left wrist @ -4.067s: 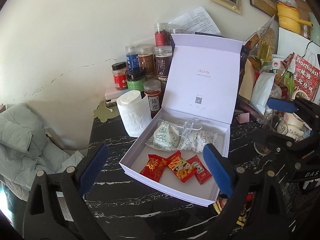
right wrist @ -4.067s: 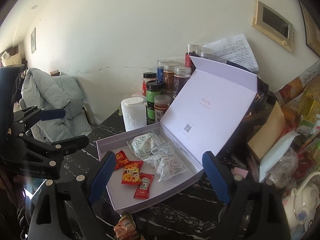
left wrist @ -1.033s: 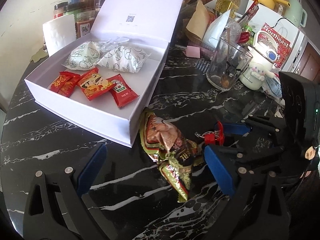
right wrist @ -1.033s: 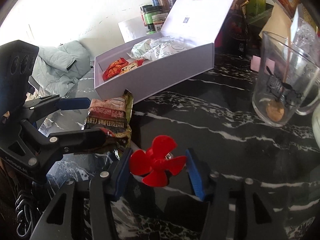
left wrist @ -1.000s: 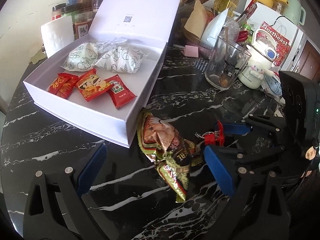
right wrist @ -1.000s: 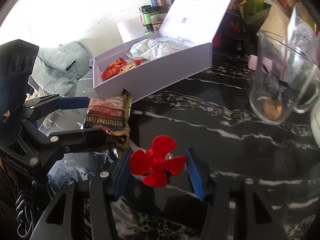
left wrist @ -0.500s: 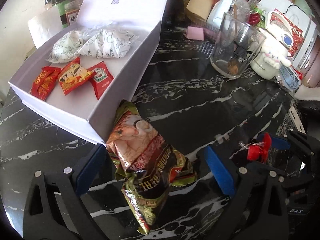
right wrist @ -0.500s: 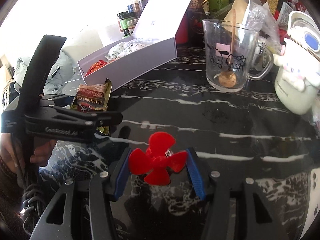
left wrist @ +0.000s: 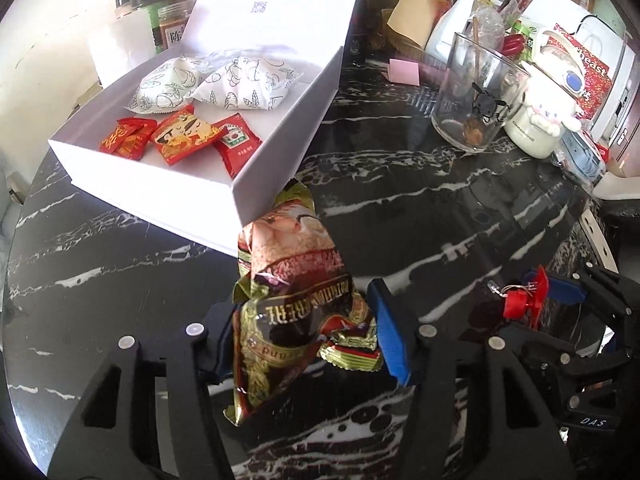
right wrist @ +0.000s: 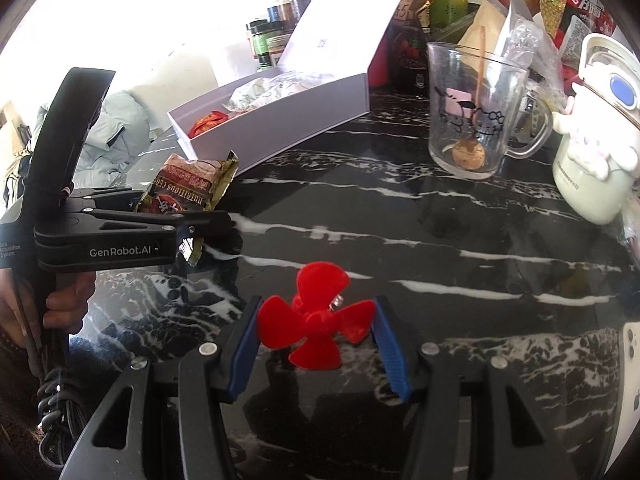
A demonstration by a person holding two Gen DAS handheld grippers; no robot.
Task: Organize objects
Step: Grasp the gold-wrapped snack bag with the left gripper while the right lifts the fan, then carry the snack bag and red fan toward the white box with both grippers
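Note:
A crumpled brown and gold snack packet [left wrist: 296, 300] lies on the black marble table [left wrist: 420, 208], its top end against the corner of the open white box [left wrist: 280, 152]. My left gripper [left wrist: 304, 334] has its jaws closing on the packet's lower half, and both blue pads touch its sides. In the right wrist view the same packet [right wrist: 188, 188] sits in the left gripper [right wrist: 200, 224]. My right gripper [right wrist: 316, 344] is shut on a red propeller [right wrist: 316, 332] just above the table; the left wrist view shows that propeller [left wrist: 524, 300] at lower right.
The box holds two white patterned pouches [left wrist: 240, 80] and three red sachets [left wrist: 180, 140]. A glass mug with a wooden spoon [left wrist: 476, 96], a white character cup [left wrist: 540, 120], jars [left wrist: 168, 12] and packets crowd the back. A phone [right wrist: 628, 392] lies at right. A hand [right wrist: 64, 300] grips the left tool.
The left jaws have come in from wide apart onto the snack packet. The right gripper has shifted sideways with the propeller still in it.

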